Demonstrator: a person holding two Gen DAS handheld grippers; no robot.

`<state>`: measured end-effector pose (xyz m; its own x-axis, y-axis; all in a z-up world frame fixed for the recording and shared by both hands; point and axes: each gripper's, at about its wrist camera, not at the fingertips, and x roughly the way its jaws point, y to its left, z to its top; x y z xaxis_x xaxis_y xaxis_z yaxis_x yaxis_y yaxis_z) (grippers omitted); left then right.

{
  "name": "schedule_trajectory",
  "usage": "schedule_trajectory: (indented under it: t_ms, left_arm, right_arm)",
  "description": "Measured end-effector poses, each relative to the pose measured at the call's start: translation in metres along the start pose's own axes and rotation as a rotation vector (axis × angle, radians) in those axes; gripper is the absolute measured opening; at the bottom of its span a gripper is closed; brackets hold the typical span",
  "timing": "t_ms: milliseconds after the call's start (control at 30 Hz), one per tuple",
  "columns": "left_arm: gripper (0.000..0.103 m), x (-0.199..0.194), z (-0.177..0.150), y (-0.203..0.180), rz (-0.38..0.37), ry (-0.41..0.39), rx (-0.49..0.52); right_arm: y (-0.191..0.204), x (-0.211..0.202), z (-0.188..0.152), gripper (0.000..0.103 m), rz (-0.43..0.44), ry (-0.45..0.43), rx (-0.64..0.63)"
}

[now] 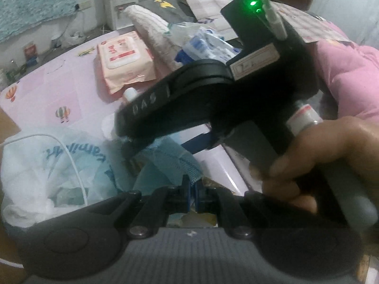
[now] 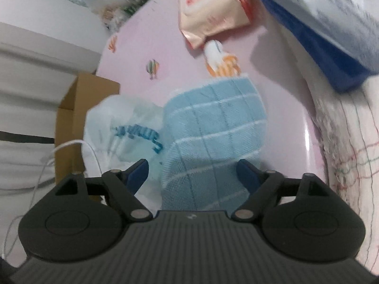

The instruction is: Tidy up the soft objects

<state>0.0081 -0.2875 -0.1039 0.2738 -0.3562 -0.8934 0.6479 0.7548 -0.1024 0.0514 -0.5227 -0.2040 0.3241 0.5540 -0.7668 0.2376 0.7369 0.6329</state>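
A light-blue checked towel (image 2: 213,127) lies on the pink table cover (image 2: 146,47), partly over a white plastic bag (image 2: 123,130) with blue lettering. My right gripper (image 2: 194,172) stands open just above the towel, one blue finger on each side of it and neither pad pressing. In the left wrist view the right gripper (image 1: 156,142) crosses the middle, with a person's hand (image 1: 319,153) around its handle. My left gripper (image 1: 193,189) is shut, and the edge of the towel (image 1: 170,163) runs right into its fingertips.
A peach pack of wet wipes (image 1: 125,59), a small white-capped bottle (image 1: 130,93), a blue-and-white packet (image 1: 206,45) and a rolled white quilted cloth (image 1: 151,28) lie further back. A cardboard box (image 2: 78,99) stands past the table's left edge. A white cable (image 1: 71,161) crosses the bag.
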Motion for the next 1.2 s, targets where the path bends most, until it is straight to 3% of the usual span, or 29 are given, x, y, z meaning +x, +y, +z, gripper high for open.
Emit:
schedule_trajectory:
  t_ms: [33,100,200,267,400,567,733,900,967,1200]
  left_arm:
    - [0.004,0.001,0.001,0.0,-0.004,0.002,0.003]
    - [0.005,0.003,0.002,0.003,-0.017,0.014,-0.002]
    - [0.019,0.003,0.003,0.013,-0.051,0.032,-0.039]
    - [0.027,0.002,0.003,0.02,-0.064,0.04,-0.063]
    - [0.029,0.006,-0.002,0.031,-0.067,0.078,-0.096]
    - [0.046,0.027,-0.016,0.039,-0.086,0.194,-0.141]
    - [0.046,0.054,-0.023,0.052,-0.065,0.259,-0.215]
    - [0.04,0.058,-0.018,0.06,-0.069,0.23,-0.255]
    - [0.029,0.058,-0.014,0.06,-0.094,0.217,-0.269]
    - [0.028,0.056,0.009,0.05,-0.157,0.148,-0.289]
  right_arm:
    - [-0.003,0.001,-0.001,0.06,0.002,0.002,0.007]
    - [-0.01,-0.001,-0.001,0.033,0.001,0.001,0.021]
    - [-0.02,-0.013,-0.002,0.018,-0.008,-0.037,0.039]
    - [-0.029,-0.024,-0.003,0.015,-0.036,-0.071,0.045]
    - [-0.044,-0.041,-0.006,0.013,-0.104,-0.129,0.07]
    - [-0.063,-0.053,-0.012,0.013,-0.137,-0.155,0.11]
    - [-0.074,-0.046,-0.017,0.013,-0.144,-0.135,0.141]
    - [-0.079,-0.036,-0.021,0.013,-0.156,-0.118,0.151]
    - [-0.08,-0.033,-0.021,0.013,-0.149,-0.11,0.159]
    - [-0.077,-0.035,-0.023,0.013,-0.102,-0.099,0.159]
